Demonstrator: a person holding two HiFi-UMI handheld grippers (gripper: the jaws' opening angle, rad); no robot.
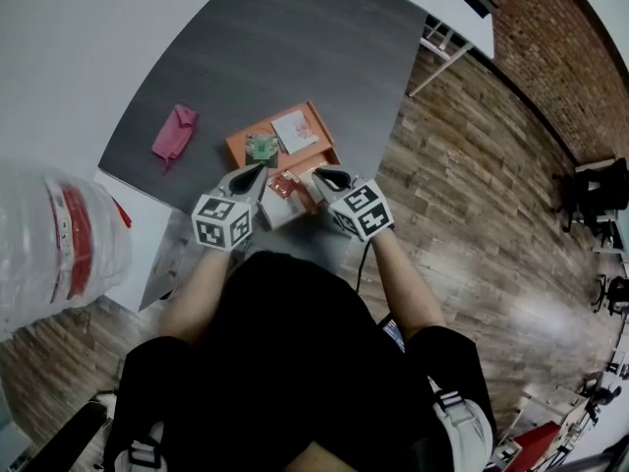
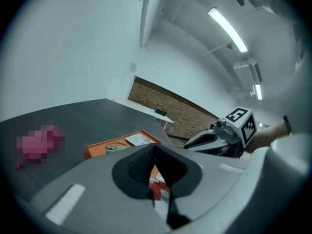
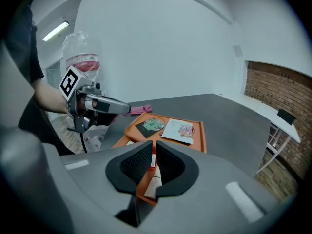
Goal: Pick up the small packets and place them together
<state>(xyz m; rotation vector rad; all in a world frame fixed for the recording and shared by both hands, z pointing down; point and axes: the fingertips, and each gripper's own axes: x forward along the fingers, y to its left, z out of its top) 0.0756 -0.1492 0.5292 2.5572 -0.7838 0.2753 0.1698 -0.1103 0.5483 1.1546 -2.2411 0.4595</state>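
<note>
An orange tray (image 1: 316,129) on the dark grey table holds a green packet (image 1: 260,148) and a white printed packet (image 1: 295,131). A red-and-white packet (image 1: 285,186) lies just in front of the tray, between my two grippers. My right gripper (image 1: 318,175) points left at it. In the right gripper view its pads (image 3: 168,162) are nearly together on a sliver of that packet (image 3: 152,184). My left gripper (image 1: 258,173) is shut and empty just left of the packet. In the left gripper view the packet (image 2: 157,186) shows below its closed tips.
A pink cloth (image 1: 174,133) lies left of the tray on the grey table (image 1: 295,47). A clear plastic bag with red print (image 1: 59,244) stands on a white surface at the left. The table's right edge drops to a wooden floor (image 1: 472,195).
</note>
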